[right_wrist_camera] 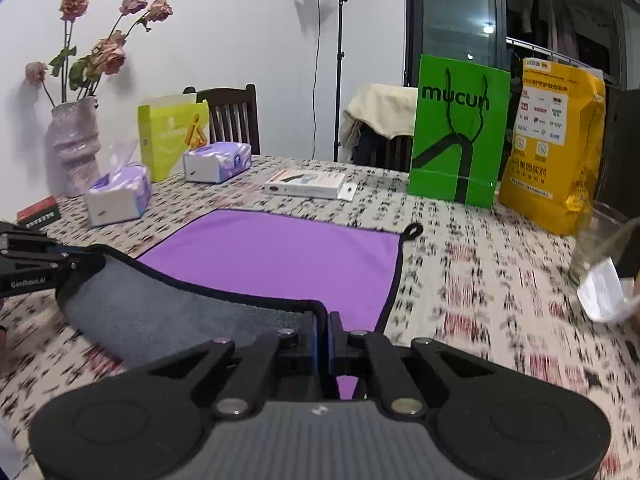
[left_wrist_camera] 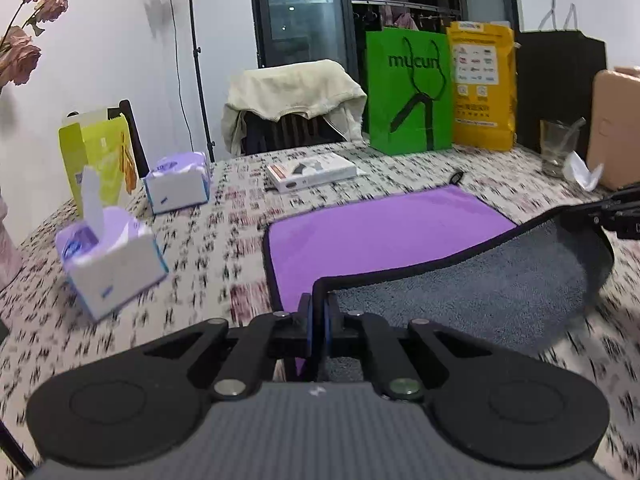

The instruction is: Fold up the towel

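Two grippers, each pinching one near corner of the purple microfibre towel with grey underside and black piping.

Left wrist view: I see my left gripper (left_wrist_camera: 318, 312) with jaws clamped together on the towel (left_wrist_camera: 380, 232) corner, lifted so the grey side faces the camera. The far half lies flat, purple side up, on the black-and-red patterned tablecloth (left_wrist_camera: 208, 248). The right gripper (left_wrist_camera: 624, 216) holds the other raised corner at the right edge. A white-and-lilac tissue box (left_wrist_camera: 112, 264) sits well to the left of the towel.

Right wrist view: my right gripper (right_wrist_camera: 322, 320) has its jaws closed on the towel (right_wrist_camera: 280, 248) corner. The lifted edge sags between it and the left gripper (right_wrist_camera: 60, 258). A green paper bag (right_wrist_camera: 460, 132) stands beyond the towel.
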The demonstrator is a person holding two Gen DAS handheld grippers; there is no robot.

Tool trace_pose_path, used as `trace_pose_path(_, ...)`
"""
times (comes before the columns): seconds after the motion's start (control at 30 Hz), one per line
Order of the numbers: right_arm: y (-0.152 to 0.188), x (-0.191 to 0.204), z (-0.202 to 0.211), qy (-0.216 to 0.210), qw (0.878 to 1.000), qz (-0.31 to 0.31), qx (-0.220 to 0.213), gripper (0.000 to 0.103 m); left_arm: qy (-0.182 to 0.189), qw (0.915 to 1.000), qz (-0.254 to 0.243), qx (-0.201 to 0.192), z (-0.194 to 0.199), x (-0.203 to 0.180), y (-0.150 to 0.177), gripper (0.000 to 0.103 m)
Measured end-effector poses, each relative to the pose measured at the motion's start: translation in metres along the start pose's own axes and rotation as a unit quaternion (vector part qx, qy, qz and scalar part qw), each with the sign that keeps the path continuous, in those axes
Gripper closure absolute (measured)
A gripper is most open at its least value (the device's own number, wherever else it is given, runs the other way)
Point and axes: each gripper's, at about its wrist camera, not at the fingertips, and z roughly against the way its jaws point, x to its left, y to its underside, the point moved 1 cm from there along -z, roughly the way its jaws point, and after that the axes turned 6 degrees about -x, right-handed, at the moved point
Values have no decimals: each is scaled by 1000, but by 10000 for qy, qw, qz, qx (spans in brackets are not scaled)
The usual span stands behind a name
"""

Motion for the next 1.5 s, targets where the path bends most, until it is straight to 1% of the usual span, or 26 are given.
trace_pose_path(0.1, -13, -10, -20, 33, 10000, -30, -7, 98, -33, 10000, 68, -24, -17, 6, -14, 97)
trace_pose_path(0.2, -23, -20, -42, 27, 9999, -118, 35, 98, -39, 10000, 18, 63, -42, 9, -28, 97)
trace_pose_path(0.33, -36, -35, -73, 31, 9997, -244, 81, 98, -19, 9997, 177, 168, -75, 18, -46, 97)
trace_pose_path(0.5, -53, -50, -116, 94, 9995, -203, 229, 98, 26, 9983, 355, 458, -122, 30, -64, 97)
trace_pose_path(0.6, -59, -60, -146, 91, 9989, -254, 375, 98, -92, 9968, 268, 741, -150, 33, -72, 97)
trace_pose_path(0.67, -61, -66, -162, 71, 9985, -323, 433, 98, -119, 9965, 316, 766, -162, 36, -77, 97)
trace_pose_path(0.77, -62, -68, -185, 131, 9983, -243, 523, 98, -72, 9960, 283, 845, -180, 40, -85, 97)
trace_pose_path(0.87, -61, -70, -202, 196, 9976, -248, 615, 98, -13, 9943, 310, 1024, -200, 46, -89, 96)
trace_pose_path(0.93, -60, -73, -211, 225, 9969, -269, 707, 98, 7, 9941, 221, 1061, -209, 48, -88, 93)
trace_pose_path(0.97, -59, -75, -213, 260, 9968, -276, 699, 95, -68, 9946, 178, 1018, -211, 48, -88, 86)
trace_pose_path(1.0, -58, -76, -215, 335, 9968, -277, 664, 94, -148, 9952, 173, 950, -211, 49, -87, 72)
trace_pose_path(1.03, -58, -77, -215, 375, 9968, -303, 634, 86, -139, 9959, 183, 874, -210, 50, -87, 63)
trace_pose_path(1.07, -57, -80, -215, 416, 9965, -366, 623, 72, -129, 9963, 195, 830, -209, 51, -87, 46)
trace_pose_path(1.1, -57, -83, -215, 460, 9960, -453, 621, 63, -159, 9965, 204, 796, -207, 52, -87, 30)
trace_pose_path(1.13, -57, -86, -214, 468, 9958, -513, 604, 50, -209, 9966, 214, 762, -206, 54, -86, 25)
trace_pose_path(1.17, -57, -88, -212, 452, 9957, -555, 582, 48, -230, 9968, 231, 731, -205, 55, -87, 21)
trace_pose_path(1.23, -58, -91, -209, 433, 9958, -592, 553, 47, -270, 9966, 321, 710, -202, 60, -88, 16)
trace_pose_path(1.27, -59, -92, -207, 448, 9956, -619, 535, 42, -298, 9965, 351, 693, -200, 62, -88, 8)
trace_pose_path(1.3, -60, -94, -204, 469, 9955, -654, 508, 39, -328, 9968, 379, 621, -196, 64, -89, 5)
trace_pose_path(1.37, -62, -95, -197, 491, 9951, -731, 443, 22, -323, 9973, 359, 560, -187, 64, -89, 5)
trace_pose_path(1.43, -64, -96, -189, 486, 9950, -789, 360, 15, -307, 9975, 308, 564, -178, 63, -89, 4)
trace_pose_path(1.5, -67, -94, -179, 499, 9951, -798, 308, 14, -337, 9976, 245, 545, -168, 62, -89, 3)
